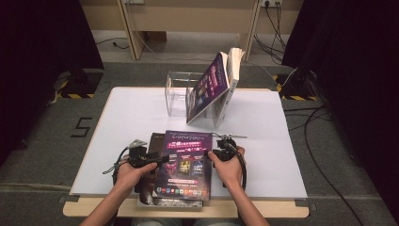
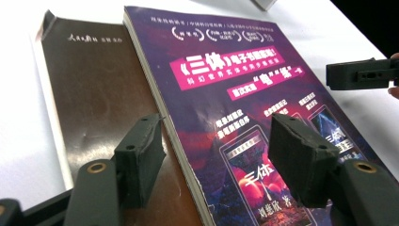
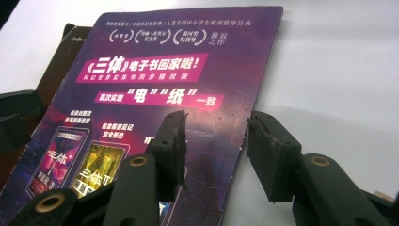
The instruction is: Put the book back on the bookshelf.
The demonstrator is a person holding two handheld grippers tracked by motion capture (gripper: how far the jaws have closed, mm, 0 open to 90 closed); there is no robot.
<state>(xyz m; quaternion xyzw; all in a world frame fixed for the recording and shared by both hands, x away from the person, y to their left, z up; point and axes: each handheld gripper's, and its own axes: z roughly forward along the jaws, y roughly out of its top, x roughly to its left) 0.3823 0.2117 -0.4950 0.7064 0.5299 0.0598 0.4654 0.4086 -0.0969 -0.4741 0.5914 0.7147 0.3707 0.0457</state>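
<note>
Purple book (image 1: pixel 186 165) flat on the brown one (image 1: pixel 153 141), its side edges between both open grippers, left (image 1: pixel 162 159) and right (image 1: pixel 210 154).

Magazine (image 1: pixel 186 162) atop book (image 1: pixel 154 141) — table's (image 1: pixel 131 113) near edge
</note>
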